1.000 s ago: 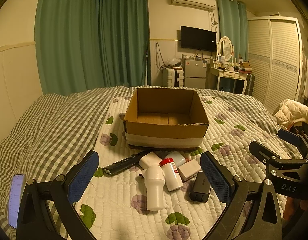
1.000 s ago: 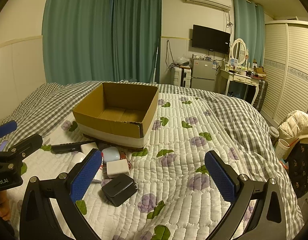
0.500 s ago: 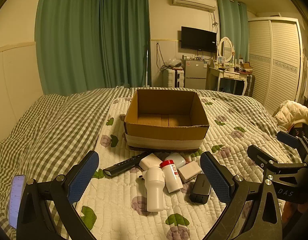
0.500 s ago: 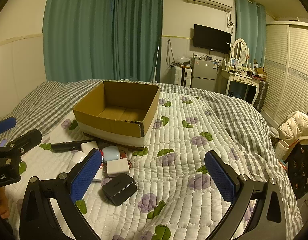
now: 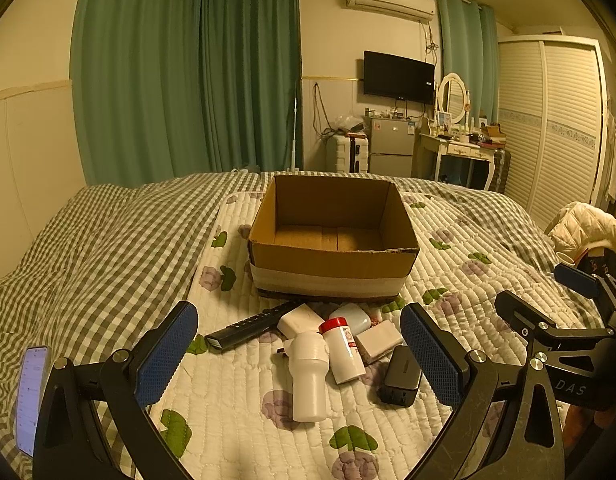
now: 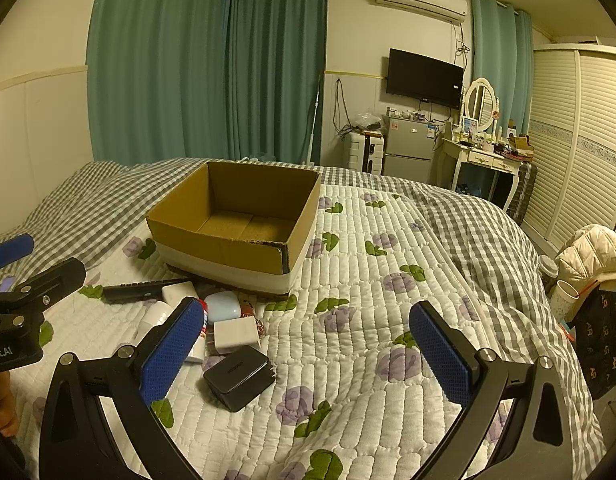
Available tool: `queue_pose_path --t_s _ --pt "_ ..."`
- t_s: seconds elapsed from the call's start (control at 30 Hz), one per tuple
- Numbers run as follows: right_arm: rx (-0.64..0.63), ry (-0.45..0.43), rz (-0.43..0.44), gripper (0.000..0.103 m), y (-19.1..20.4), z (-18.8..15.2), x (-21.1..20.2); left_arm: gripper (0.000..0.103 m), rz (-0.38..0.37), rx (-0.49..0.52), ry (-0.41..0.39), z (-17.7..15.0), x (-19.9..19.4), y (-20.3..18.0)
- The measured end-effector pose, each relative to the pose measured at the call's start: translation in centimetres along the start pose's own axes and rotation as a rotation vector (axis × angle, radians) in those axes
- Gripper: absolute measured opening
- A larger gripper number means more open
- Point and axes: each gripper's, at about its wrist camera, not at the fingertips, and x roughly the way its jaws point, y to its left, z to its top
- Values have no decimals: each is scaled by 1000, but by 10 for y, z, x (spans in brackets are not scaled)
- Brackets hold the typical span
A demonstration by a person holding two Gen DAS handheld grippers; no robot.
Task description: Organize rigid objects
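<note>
Left wrist view: left gripper (image 5: 299, 354) with its blue pads spread wide and nothing between them, aimed over the pile toward the cardboard box (image 5: 332, 258)
Right wrist view: right gripper (image 6: 307, 354) likewise spread wide and empty, aimed past the pile's right edge at bare quilt (image 6: 388, 300)
Landmark: cardboard box, open-topped and empty inside, standing on the quilt; every loose item lies on the near side of its front wall
White bottle (image 5: 309, 376): on its side, nearest of the pile to the left gripper; long axis runs toward the box, cap end toward the box
Red-capped bottle (image 5: 343, 350): on its side, touching the white bottle's right flank, red cap toward the box
Remote control (image 5: 251, 325): left end of the pile, long axis slanting up toward the box's front wall, far tip close under that wall
Black charger (image 6: 239, 374): right end of the pile, farthest from the box front; it sits just inside the right gripper's left pad
White adapter (image 6: 235, 333) and pale blue case (image 6: 223, 306): between the black charger and the box front
Nearer hand, as judged: left for the two bottles and the remote control; right for the black charger
Coming move, as judged: the left pads already straddle the white bottle across its width, so a forward and downward reach should suffice without turning the wrist
</note>
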Motion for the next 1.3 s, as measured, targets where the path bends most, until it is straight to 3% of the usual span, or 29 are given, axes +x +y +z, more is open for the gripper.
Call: queue_pose_path --t_s 0.47,0.83,0.93,1.03,1.13,1.3 --pt "-7 -1 6 103 1 2 -3 103 6 1 -9 -1 -3 -2" --pt "-77 25 0 103 1 24 -11 103 48 7 -40 23 -15 -1" --pt "-80 46 3 103 -5 32 -2 103 45 4 11 17 7 -1" --pt "-70 83 -2 103 -11 33 16 102 49 0 138 -4 47 -2" --pt "-64 126 12 103 -11 23 36 102 43 2 210 -23 71 -7" --pt "-81 232 63 103 -2 -3 72 92 64 9 327 -45 106 -8"
